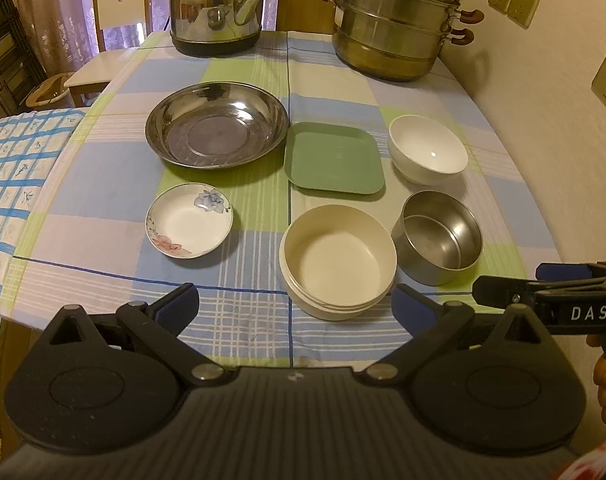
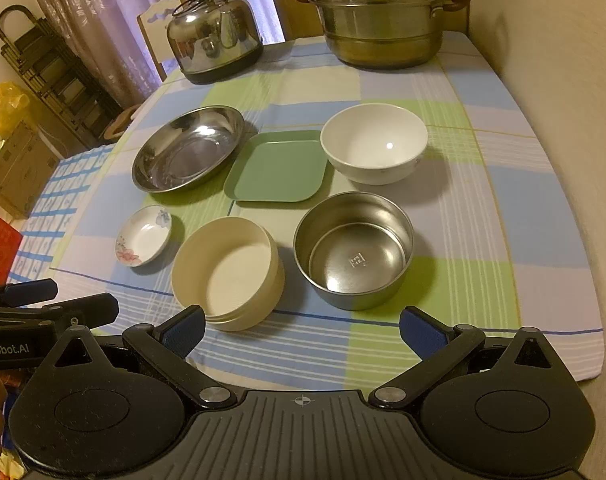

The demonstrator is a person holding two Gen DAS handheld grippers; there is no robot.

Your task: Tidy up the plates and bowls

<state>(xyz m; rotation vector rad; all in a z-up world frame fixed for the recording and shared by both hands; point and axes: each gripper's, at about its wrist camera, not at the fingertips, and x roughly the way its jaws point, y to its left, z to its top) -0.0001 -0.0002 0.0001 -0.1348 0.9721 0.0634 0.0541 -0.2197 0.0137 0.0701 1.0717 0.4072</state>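
Checked cloth covered the desk (image 2: 503, 208), where the steel bowl (image 2: 353, 250) sat beside the cream bowl (image 2: 227, 272). Your left gripper (image 1: 295, 304) and right gripper (image 2: 301, 330) hovered with fingers spread, empty. Steel looked light, slick; pinch its rim.

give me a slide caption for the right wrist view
Open right gripper hovers over a checked tablecloth set with steel bowl, cream bowl, green plate and white bowl.
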